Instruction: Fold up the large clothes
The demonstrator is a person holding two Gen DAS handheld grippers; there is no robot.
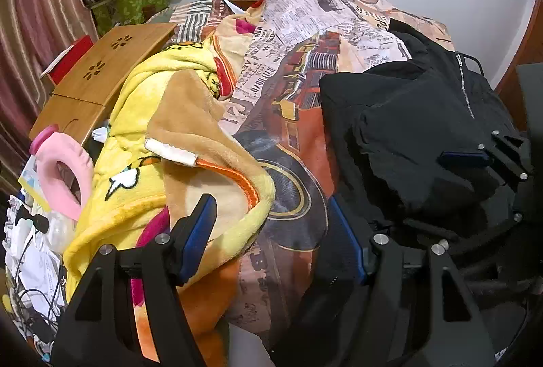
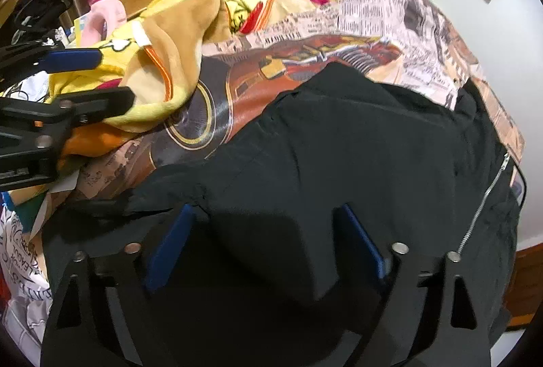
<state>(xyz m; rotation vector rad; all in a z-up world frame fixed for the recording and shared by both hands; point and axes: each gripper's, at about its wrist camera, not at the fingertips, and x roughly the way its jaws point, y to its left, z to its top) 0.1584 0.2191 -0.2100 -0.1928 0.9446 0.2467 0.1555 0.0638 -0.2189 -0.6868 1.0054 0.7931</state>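
As both tilt down, right gripper astride black jacket

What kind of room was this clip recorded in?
Most likely a bedroom in a home. A bed with a newspaper-and-car print sheet carries a black zip jacket and a yellow plush blanket, with striped curtains behind a cluttered side.

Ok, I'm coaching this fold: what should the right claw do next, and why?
Probably close on the black jacket. The right claw sits low over it, fingers apart with a hump of fabric between them; nothing looks gripped yet.
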